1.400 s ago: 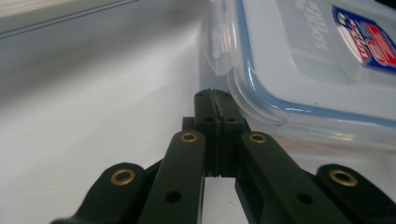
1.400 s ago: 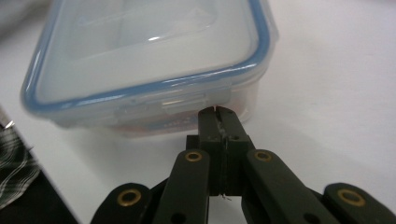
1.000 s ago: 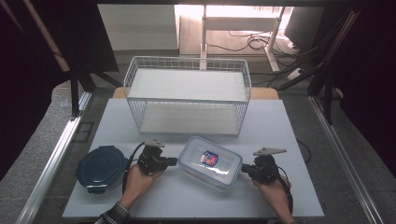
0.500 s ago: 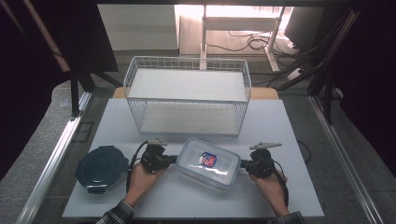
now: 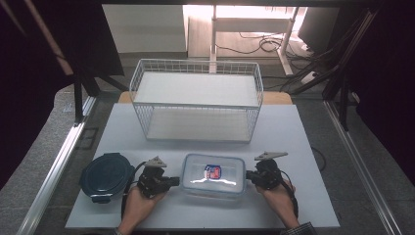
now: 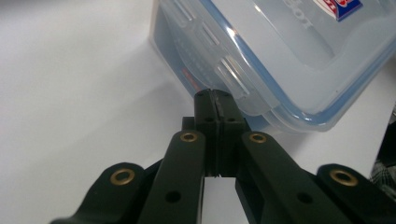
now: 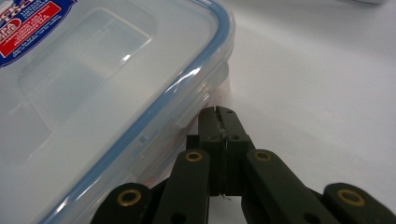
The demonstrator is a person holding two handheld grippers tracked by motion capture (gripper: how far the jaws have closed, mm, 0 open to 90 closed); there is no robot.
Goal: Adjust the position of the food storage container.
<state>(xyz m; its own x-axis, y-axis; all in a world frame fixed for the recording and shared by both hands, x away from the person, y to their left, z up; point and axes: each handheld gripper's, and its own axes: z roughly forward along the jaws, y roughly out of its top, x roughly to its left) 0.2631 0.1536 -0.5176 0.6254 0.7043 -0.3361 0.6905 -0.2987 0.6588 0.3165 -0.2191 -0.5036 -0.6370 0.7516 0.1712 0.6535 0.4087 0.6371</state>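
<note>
A clear rectangular food box [image 5: 213,175] with a blue-sealed lid and a red and blue label lies near the table's front edge. My left gripper [image 5: 174,181] is shut, its tips against the box's left end. In the left gripper view the closed tips [image 6: 215,94] touch the lower edge of a lid latch on the box [image 6: 280,56]. My right gripper [image 5: 248,175] is shut too, at the box's right end. In the right gripper view its tips [image 7: 219,111] press on the box's wall just under the lid rim [image 7: 93,93]. Nothing sits between either pair of jaws.
A dark round lidded container [image 5: 105,176] sits left of my left hand. A white wire basket [image 5: 195,98] stands at the back of the white table [image 5: 293,147]. Metal rails run along both sides of the table.
Both grippers have closed in on the ends of the clear box. The box has turned from a slant to lie square with the table's front edge.
</note>
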